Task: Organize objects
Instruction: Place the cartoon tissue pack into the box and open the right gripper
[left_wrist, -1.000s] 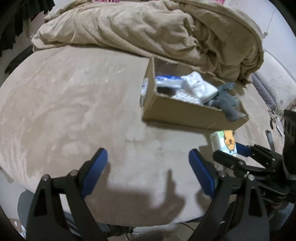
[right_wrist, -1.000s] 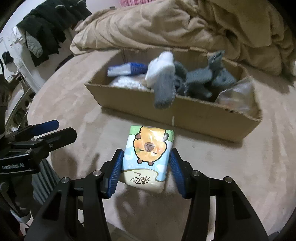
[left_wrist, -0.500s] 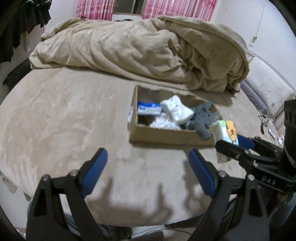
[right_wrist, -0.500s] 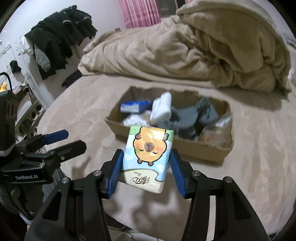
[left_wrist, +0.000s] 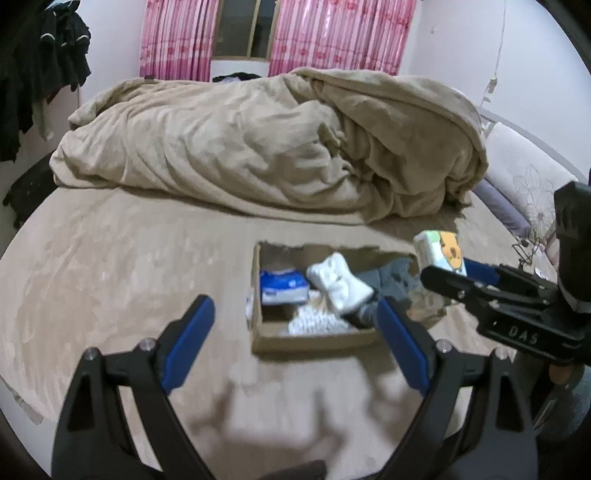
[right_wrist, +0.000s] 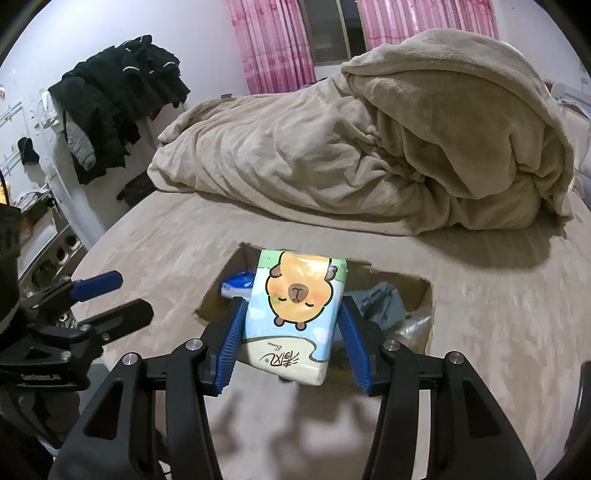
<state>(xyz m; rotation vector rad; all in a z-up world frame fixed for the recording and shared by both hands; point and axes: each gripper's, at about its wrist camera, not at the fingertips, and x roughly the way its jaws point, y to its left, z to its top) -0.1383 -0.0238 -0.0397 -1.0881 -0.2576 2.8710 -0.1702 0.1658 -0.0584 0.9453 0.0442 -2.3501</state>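
My right gripper (right_wrist: 293, 328) is shut on a tissue pack (right_wrist: 295, 310) printed with a cartoon capybara and holds it in the air over the near side of an open cardboard box (right_wrist: 424, 295). In the left wrist view the pack (left_wrist: 439, 251) hangs above the right end of the box (left_wrist: 314, 341), which holds a blue pack (left_wrist: 282, 290), white socks (left_wrist: 338, 282) and grey socks (left_wrist: 391, 280). My left gripper (left_wrist: 295, 343) is open and empty, raised in front of the box.
The box lies on a tan bed (left_wrist: 110, 266). A bunched tan blanket (left_wrist: 258, 147) fills the far side. Dark clothes (right_wrist: 110, 99) hang at the left wall. Pink curtains (left_wrist: 332, 33) hang behind. A pillow (left_wrist: 524, 173) lies at the right.
Both grippers have risen and pulled back, so the box looks smaller and lower. The right gripper has carried the tissue pack from in front of the box to above it.
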